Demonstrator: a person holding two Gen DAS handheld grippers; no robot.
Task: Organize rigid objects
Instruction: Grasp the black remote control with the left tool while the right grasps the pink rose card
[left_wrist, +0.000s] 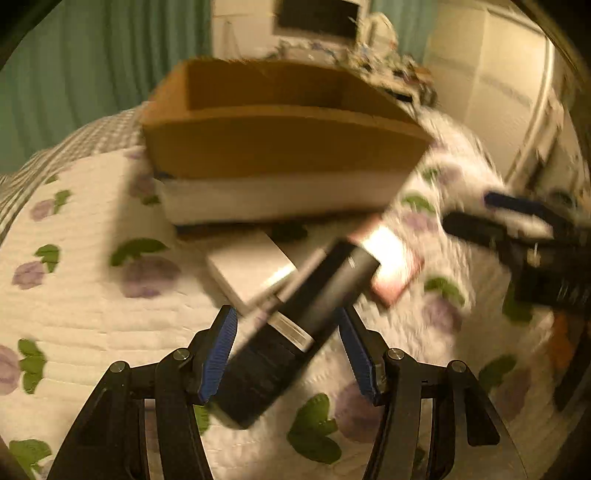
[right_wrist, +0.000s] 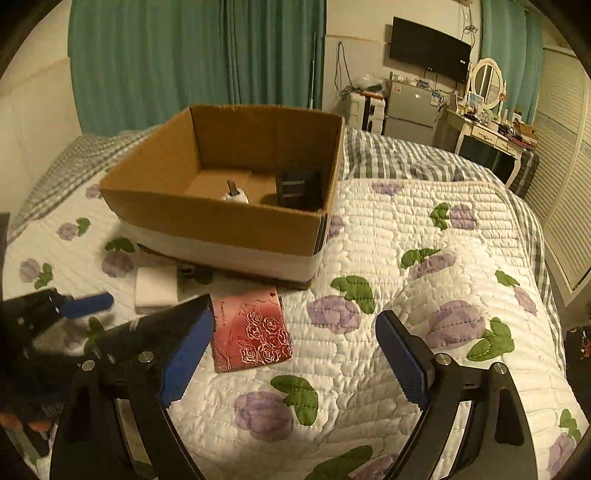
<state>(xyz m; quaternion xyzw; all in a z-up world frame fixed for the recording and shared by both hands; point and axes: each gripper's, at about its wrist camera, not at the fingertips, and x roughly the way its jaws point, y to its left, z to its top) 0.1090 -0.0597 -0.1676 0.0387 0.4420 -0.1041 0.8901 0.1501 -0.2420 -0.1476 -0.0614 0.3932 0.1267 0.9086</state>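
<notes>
L gripper (left_wrist: 288, 347) is clamped on a long dark cylindrical device w/ a clear band (left_wrist: 295, 332); its long axis runs diagonally, lower centre to upper right of the L wrist view. The open brown cardboard box (left_wrist: 280, 147) sits straight ahead, upper centre, so L is nearer. R gripper (right_wrist: 295, 354) is released, holding nothing, above the floral quilt (right_wrist: 424, 229), w/ a red rose-embossed wallet (right_wrist: 251, 328) by its left pad.

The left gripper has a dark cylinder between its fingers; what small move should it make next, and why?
Probably lift and carry the dark cylinder forward over the near wall of the cardboard box. The left gripper holds it low over the quilt, short of the open box.
</notes>
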